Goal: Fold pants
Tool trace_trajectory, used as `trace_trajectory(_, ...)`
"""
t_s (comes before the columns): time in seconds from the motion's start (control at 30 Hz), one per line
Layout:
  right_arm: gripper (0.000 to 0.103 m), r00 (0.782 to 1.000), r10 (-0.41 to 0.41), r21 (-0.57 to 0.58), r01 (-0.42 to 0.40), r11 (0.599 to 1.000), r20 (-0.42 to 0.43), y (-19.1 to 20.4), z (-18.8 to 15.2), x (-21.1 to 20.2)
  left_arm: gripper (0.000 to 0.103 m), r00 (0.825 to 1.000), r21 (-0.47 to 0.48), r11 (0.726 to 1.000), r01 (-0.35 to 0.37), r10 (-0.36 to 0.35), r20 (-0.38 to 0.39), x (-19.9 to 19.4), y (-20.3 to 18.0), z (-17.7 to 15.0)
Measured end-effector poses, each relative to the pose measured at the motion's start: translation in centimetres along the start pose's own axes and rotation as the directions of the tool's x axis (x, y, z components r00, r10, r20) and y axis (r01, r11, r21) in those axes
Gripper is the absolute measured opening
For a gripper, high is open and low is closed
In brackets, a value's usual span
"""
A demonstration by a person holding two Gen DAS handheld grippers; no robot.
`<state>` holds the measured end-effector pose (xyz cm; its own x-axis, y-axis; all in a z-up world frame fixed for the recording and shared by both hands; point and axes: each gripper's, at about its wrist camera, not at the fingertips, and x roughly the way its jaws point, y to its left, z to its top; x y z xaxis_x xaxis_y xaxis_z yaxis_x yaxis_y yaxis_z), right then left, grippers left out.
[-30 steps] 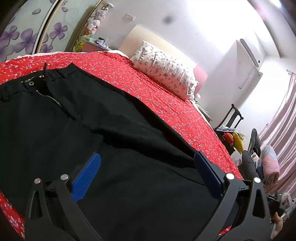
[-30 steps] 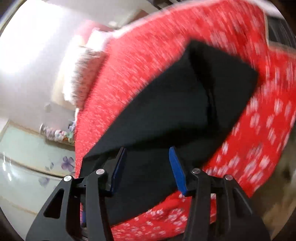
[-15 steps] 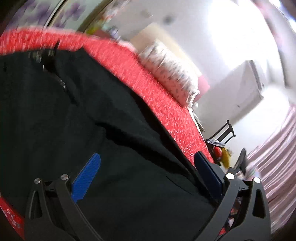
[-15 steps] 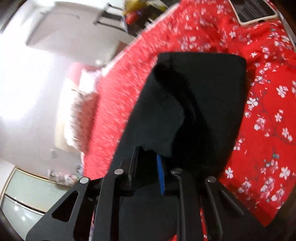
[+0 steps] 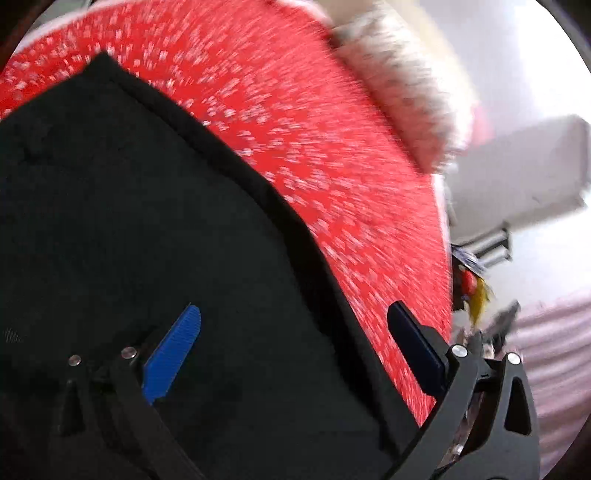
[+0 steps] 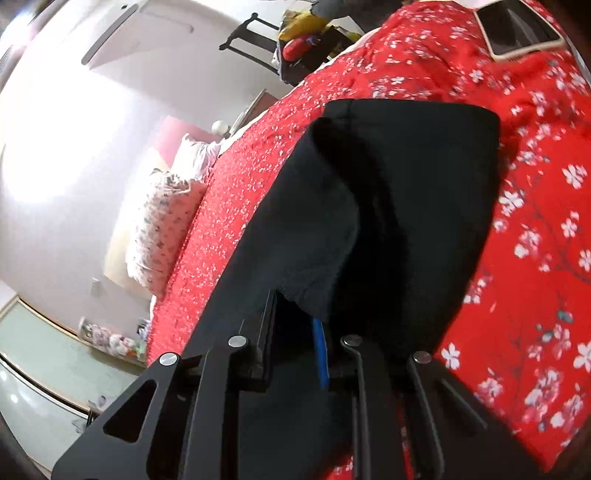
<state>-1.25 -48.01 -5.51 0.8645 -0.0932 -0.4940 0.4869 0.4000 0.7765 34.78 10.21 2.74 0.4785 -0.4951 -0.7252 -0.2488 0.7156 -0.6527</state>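
Black pants (image 5: 140, 206) lie spread on a red flowered bedspread (image 5: 332, 177). My left gripper (image 5: 291, 332) hovers open over the cloth near its right edge, blue pads wide apart with nothing pinched; this view is blurred by motion. In the right wrist view the leg end of the black pants (image 6: 406, 206) lies on the bedspread (image 6: 546, 258), and my right gripper (image 6: 295, 325) is shut on a lifted fold of that cloth, which bunches up over its fingertips.
A floral pillow (image 6: 162, 225) lies at the head of the bed. A phone or tablet (image 6: 517, 33) rests on the bedspread at the far corner. A dark chair with clutter (image 6: 306, 44) stands beyond the bed, pink curtains (image 5: 554, 369) to the side.
My right gripper closed onto the pants leg and lifted a fold of it. My left gripper swept sideways across the pants toward their right edge, staying open.
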Motion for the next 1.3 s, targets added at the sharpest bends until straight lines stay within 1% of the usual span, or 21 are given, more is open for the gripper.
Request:
trace_trajectory(0.13, 0.018, 1.000, -0.019, -0.040, 0.019, 0.999, 0.003, 0.8, 0.0, 0.8, 0.101, 0.993, -0.050, 0.992, -0.119, 0.119, -0.006, 4.5, 0.0, 3.9)
trace_trajectory(0.2, 0.019, 1.000, -0.023, -0.050, 0.023, 0.998, 0.009, 1.4, 0.0, 1.6, 0.100, 0.980, -0.046, 0.979, -0.196, 0.196, -0.018, 6.4, 0.0, 5.0)
trace_trajectory(0.23, 0.019, 1.000, -0.023, -0.053, 0.024, 0.998, 0.014, 1.5, 0.1, 1.7, 0.100, 0.968, -0.038, 0.968, -0.250, 0.249, -0.033, 7.5, -0.3, 5.4)
trace_trajectory(0.3, 0.019, 0.999, -0.028, -0.065, 0.030, 0.997, 0.027, 1.7, -0.1, 1.8, 0.100, 0.940, -0.028, 0.940, -0.341, 0.340, -0.039, 8.8, -0.9, 5.8)
trace_trajectory(0.33, 0.019, 0.999, -0.034, -0.074, 0.037, 0.997, 0.032, 1.9, -0.1, 2.1, 0.100, 0.919, -0.033, 0.918, -0.394, 0.394, -0.027, 9.3, -1.5, 6.1)
trace_trajectory(0.4, 0.019, 0.999, -0.041, -0.095, 0.044, 0.995, 0.034, 2.2, -0.1, 2.2, 0.100, 0.891, -0.034, 0.890, -0.454, 0.453, -0.021, 10.0, -1.8, 6.6)
trace_trajectory(0.43, 0.019, 0.999, -0.037, -0.089, 0.040, 0.995, 0.033, 2.4, 0.0, 2.4, 0.098, 0.868, -0.020, 0.868, -0.496, 0.496, -0.025, 10.5, -2.1, 6.5)
trace_trajectory(0.47, 0.019, 0.999, -0.030, -0.080, 0.033, 0.996, 0.031, 2.2, 0.1, 2.4, 0.092, 0.840, 0.003, 0.840, -0.543, 0.543, -0.025, 10.9, -2.4, 6.3)
trace_trajectory(0.53, 0.019, 0.999, -0.027, -0.079, 0.030, 0.996, 0.030, 2.0, 0.3, 2.4, 0.082, 0.795, 0.033, 0.794, -0.607, 0.607, 0.004, 11.1, -2.8, 5.6)
trace_trajectory(0.57, 0.019, 0.999, -0.027, -0.079, 0.030, 0.996, 0.030, 1.8, 0.3, 2.2, 0.073, 0.786, 0.041, 0.785, -0.618, 0.618, 0.021, 10.9, -2.9, 5.2)
trace_trajectory(0.6, 0.019, 0.999, -0.024, -0.076, 0.026, 0.997, 0.028, 1.7, 0.4, 2.1, 0.068, 0.789, 0.042, 0.788, -0.615, 0.613, 0.040, 10.3, -2.7, 4.9)
trace_trajectory(0.63, 0.019, 0.999, -0.018, -0.070, 0.020, 0.997, 0.026, 1.5, 0.5, 2.0, 0.057, 0.796, 0.041, 0.795, -0.606, 0.604, 0.046, 9.9, -2.6, 4.7)
trace_trajectory(0.67, 0.019, 1.000, -0.013, -0.063, 0.015, 0.998, 0.024, 1.3, 0.4, 1.9, 0.041, 0.813, 0.039, 0.812, -0.582, 0.580, 0.054, 9.2, -2.5, 4.5)
trace_trajectory(0.7, 0.019, 1.000, -0.010, -0.059, 0.011, 0.998, 0.021, 1.1, 0.5, 1.9, 0.032, 0.837, 0.039, 0.836, -0.547, 0.545, 0.056, 8.5, -2.3, 4.2)
trace_trajectory(0.73, 0.019, 1.000, -0.006, -0.052, 0.007, 0.999, 0.018, 0.9, 0.6, 1.8, 0.018, 0.863, 0.045, 0.862, -0.506, 0.504, 0.049, 7.8, -2.1, 3.9)
trace_trajectory(0.77, 0.019, 1.000, -0.003, -0.048, 0.004, 0.999, 0.015, 0.8, 0.8, 1.9, 0.014, 0.870, 0.051, 0.869, -0.492, 0.489, 0.057, 7.0, -2.1, 3.4)
trace_trajectory(0.93, 0.021, 1.000, 0.005, -0.028, -0.005, 1.000, -0.012, 0.2, 1.4, 1.8, 0.009, 0.901, 0.043, 0.906, -0.420, 0.411, 0.142, 2.0, -1.4, 0.4)
trace_trajectory(1.1, 0.053, 0.995, 0.083, 0.085, -0.078, 0.993, -0.058, -0.6, 1.9, 1.1, 0.008, 0.921, 0.059, 0.936, -0.347, 0.328, 0.212, -3.4, -0.8, -2.8)
trace_trajectory(1.2, 0.055, 0.991, 0.102, 0.169, -0.087, 0.982, -0.082, -1.1, 1.9, 0.8, 0.007, 0.927, 0.071, 0.947, -0.313, 0.289, 0.239, -5.6, -0.5, -4.4)
trace_trajectory(1.23, 0.054, 0.990, 0.106, 0.192, -0.088, 0.977, -0.088, -1.3, 2.0, 0.8, 0.004, 0.931, 0.084, 0.951, -0.297, 0.269, 0.247, -6.8, -0.3, -5.3)
trace_trajectory(1.3, 0.052, 0.990, 0.098, 0.235, -0.072, 0.969, -0.103, -1.7, 2.3, 0.9, 0.004, 0.931, 0.100, 0.952, -0.290, 0.256, 0.259, -7.3, -0.5, -6.1)
